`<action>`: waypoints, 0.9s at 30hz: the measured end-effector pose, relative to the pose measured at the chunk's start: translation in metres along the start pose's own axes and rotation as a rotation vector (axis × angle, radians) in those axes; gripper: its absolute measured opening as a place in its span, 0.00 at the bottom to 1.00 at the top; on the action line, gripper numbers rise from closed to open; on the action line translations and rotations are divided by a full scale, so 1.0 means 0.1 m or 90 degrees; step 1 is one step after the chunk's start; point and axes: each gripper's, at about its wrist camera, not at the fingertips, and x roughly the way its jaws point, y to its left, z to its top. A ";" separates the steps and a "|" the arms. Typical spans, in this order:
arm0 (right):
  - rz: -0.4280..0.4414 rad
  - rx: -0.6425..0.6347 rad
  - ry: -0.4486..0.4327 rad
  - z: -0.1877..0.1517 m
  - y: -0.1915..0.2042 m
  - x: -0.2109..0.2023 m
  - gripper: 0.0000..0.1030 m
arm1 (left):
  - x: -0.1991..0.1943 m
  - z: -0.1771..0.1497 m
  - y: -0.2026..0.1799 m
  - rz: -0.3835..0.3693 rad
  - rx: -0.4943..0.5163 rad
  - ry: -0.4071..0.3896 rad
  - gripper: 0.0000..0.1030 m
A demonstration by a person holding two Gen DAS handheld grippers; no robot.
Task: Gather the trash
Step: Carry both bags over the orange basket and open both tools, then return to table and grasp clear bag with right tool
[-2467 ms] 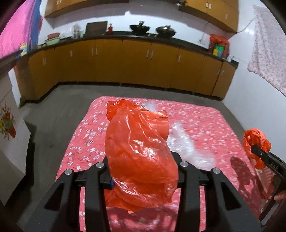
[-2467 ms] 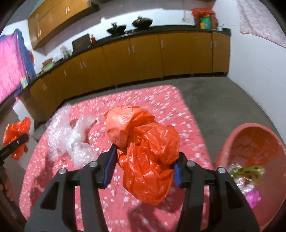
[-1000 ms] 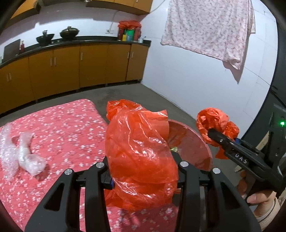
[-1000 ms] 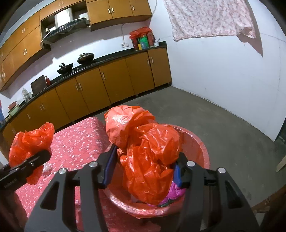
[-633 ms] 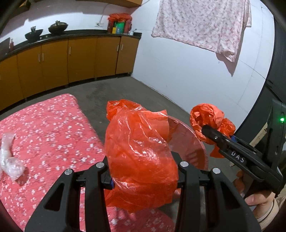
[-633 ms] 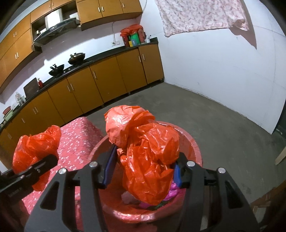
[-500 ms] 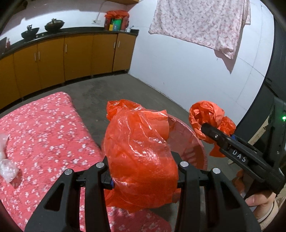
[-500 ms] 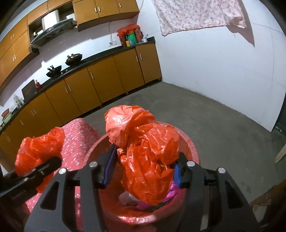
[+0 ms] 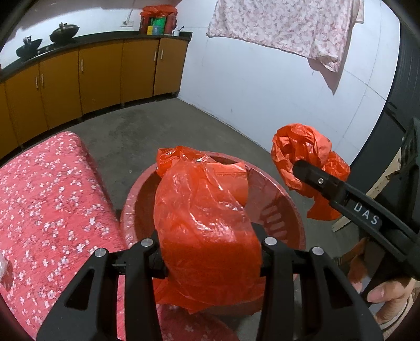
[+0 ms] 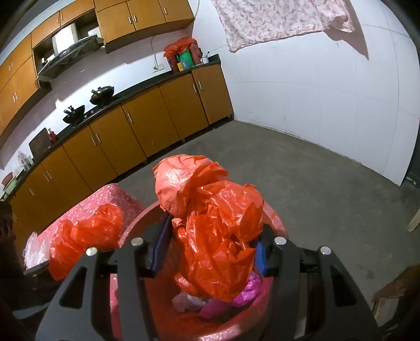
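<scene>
Two orange bags [image 9: 207,220] [image 10: 218,236] clamped, one per gripper [image 9: 210,251] [image 10: 212,251], over red basin [image 9: 278,207] already holding trash; release pending.

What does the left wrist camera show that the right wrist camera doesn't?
Only the left wrist view shows the right gripper from the side, with a hand on its handle, and a slotted handle hole in the tub wall. Only the right wrist view shows the trash already in the tub, pink wrappers and clear plastic, plus the upper cupboards. Both show the red tub, the flowered cloth, each gripper shut on an orange bag, and the hanging sheet.
</scene>
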 end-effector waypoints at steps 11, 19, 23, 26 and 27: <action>0.015 0.055 -0.006 -0.03 -0.20 -0.01 0.74 | 0.08 -0.04 0.21 0.022 -0.040 0.013 0.67; -0.019 0.059 -0.035 -0.06 -0.19 -0.09 0.96 | -0.08 -0.12 0.41 0.063 -0.077 -0.008 0.89; -0.025 0.039 -0.026 -0.04 -0.11 -0.07 0.96 | -0.18 -0.20 0.52 0.089 -0.082 -0.012 0.91; -0.033 0.018 -0.025 -0.05 -0.01 -0.05 0.96 | -0.30 -0.25 0.63 0.119 -0.089 -0.019 0.95; -0.034 0.013 -0.024 -0.04 0.02 -0.04 0.96 | -0.35 -0.27 0.67 0.128 -0.091 -0.022 0.95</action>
